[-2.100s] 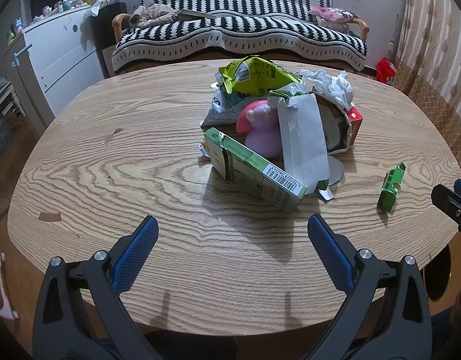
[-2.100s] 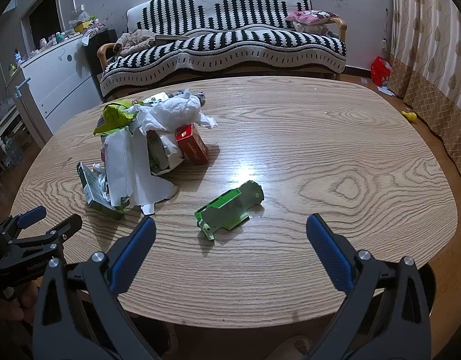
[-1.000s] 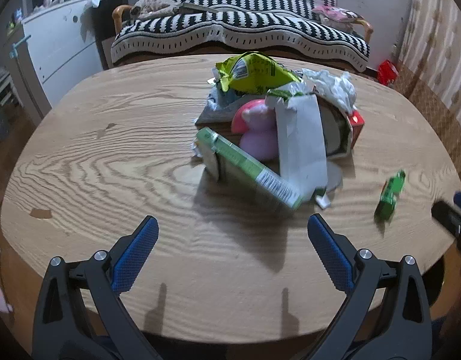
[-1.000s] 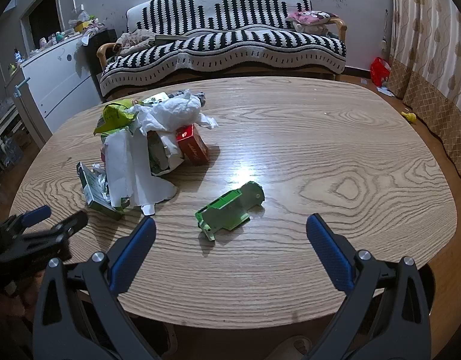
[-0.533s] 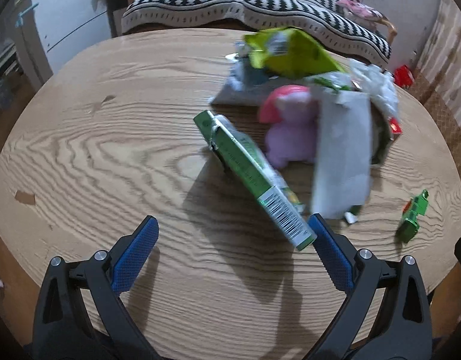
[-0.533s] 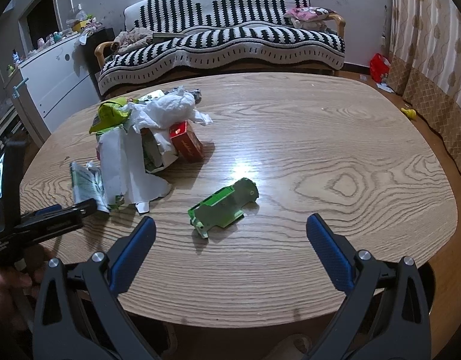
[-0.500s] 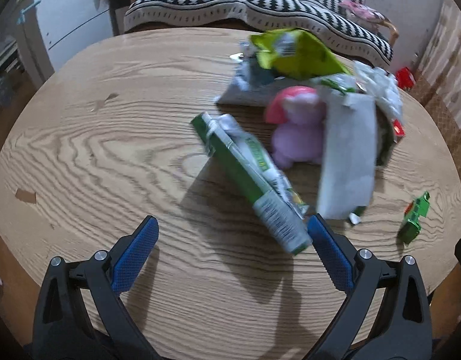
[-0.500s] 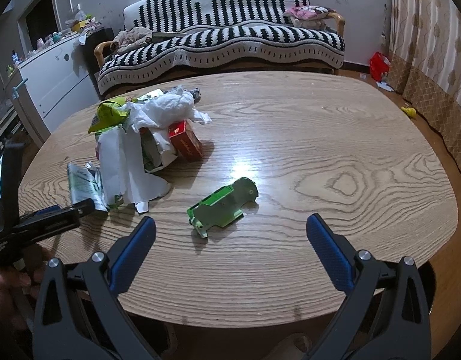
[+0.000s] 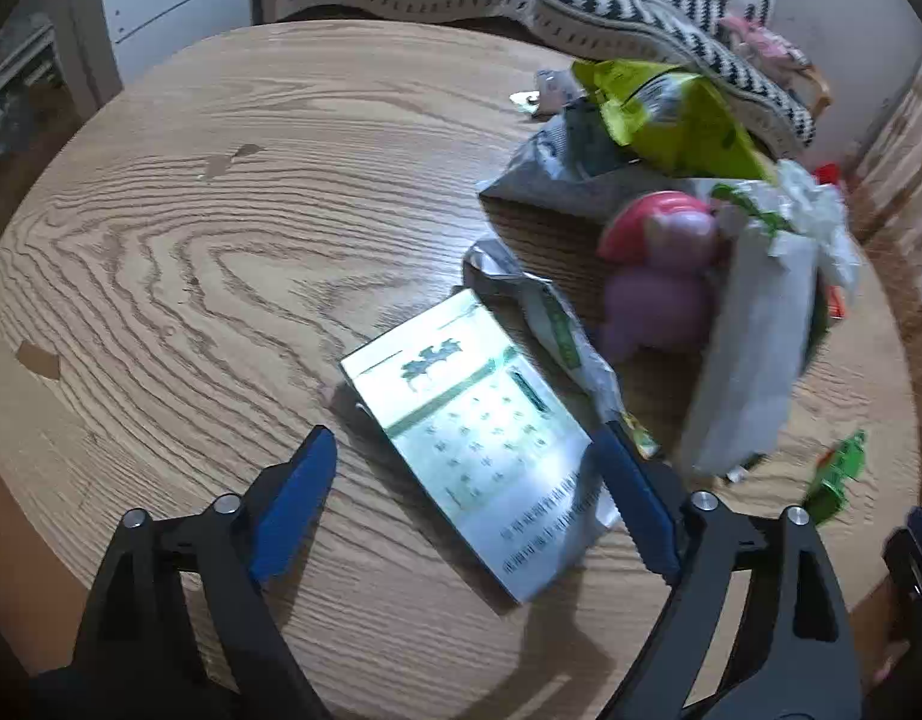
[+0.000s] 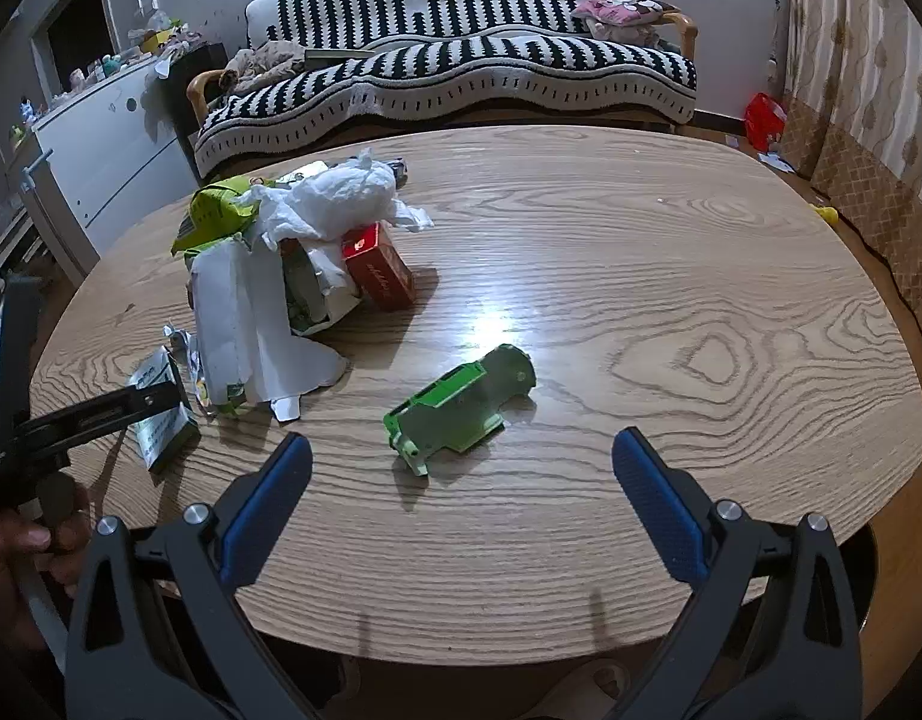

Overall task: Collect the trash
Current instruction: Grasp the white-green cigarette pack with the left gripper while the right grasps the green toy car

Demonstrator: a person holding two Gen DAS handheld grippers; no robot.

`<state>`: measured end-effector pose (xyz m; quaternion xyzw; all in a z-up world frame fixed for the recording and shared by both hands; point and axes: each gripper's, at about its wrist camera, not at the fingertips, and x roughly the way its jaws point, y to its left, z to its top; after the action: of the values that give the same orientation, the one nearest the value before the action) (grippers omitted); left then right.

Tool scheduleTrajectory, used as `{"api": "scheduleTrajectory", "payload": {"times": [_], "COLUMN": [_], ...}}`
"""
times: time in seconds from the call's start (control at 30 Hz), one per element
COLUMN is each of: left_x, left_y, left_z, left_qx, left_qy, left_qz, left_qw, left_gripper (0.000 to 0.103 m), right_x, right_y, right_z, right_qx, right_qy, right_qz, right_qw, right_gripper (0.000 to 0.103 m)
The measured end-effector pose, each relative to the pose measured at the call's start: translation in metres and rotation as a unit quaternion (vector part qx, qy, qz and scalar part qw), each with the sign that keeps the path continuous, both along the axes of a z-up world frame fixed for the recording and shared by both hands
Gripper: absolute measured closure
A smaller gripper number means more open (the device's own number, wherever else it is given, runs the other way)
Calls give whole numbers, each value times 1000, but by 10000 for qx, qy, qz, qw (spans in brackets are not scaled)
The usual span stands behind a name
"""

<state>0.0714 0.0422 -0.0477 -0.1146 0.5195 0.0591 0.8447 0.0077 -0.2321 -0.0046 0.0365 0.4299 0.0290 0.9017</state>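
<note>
We look down on a broad oval wooden table point(image 10: 640, 276) with bold grain and a bright glare patch near its middle. Behind it stands a sofa point(image 10: 461, 72) under a black-and-white striped cover, with a pink cushion point(image 10: 616, 7) on one end. A white cabinet point(image 10: 107, 150) stands to the left and a patterned curtain point(image 10: 868, 90) hangs on the right.

The trash is heaped on the left part of the table: a lime-green snack bag point(image 9: 670, 114), crumpled white tissue point(image 10: 341, 192), a red carton point(image 10: 380, 267), a torn white paper wrapper point(image 10: 245, 324) and a pink plastic toy point(image 9: 658, 282). A flattened green carton piece point(image 10: 461, 402) lies apart from the heap, nearer the middle.

Our left gripper point(image 9: 466, 480) points steeply down at a flat white-and-green box point(image 9: 472, 420) lying at the near edge of the heap. Its jaws have just been closing a little but stand wide, the box between them. The right finger point(image 9: 634, 498) is at the box's edge, the left finger point(image 9: 293, 492) well clear of it, so nothing is gripped.

Our right gripper point(image 10: 461, 492) hangs wide apart over bare table, holding nothing, the green carton piece just ahead of it.

The box face carries green print and rows of small dark characters, too blurred for us to read. The red carton bears pale lettering that we cannot make out.
</note>
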Motion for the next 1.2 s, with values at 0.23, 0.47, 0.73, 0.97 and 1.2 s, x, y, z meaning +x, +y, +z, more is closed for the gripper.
{"api": "scheduleTrajectory", "payload": {"times": [0.23,0.47,0.73,0.97,1.2], "left_x": [16,4,5,25,42], "left_y": [2,15,32,11,2], "left_z": [-4,1,0,5,0], "left_qx": [122,-276,-1049,-989,-871], "left_qy": [-30,-268,-135,104,425], "left_qz": [281,78,129,441,958], "left_qw": [9995,9992,9943,9941,9907], "left_gripper": [12,76,47,18,19], "right_x": [1,4,7,8,5], "right_y": [-3,-13,-4,4,-6], "right_z": [-2,-9,-11,-9,-3], "right_qx": [-59,21,-33,-86,28], "right_qy": [52,149,198,182,106], "right_qz": [-30,-165,-78,21,30], "right_qw": [10000,9998,9998,9998,9999], "right_gripper": [6,6,6,6,6]}}
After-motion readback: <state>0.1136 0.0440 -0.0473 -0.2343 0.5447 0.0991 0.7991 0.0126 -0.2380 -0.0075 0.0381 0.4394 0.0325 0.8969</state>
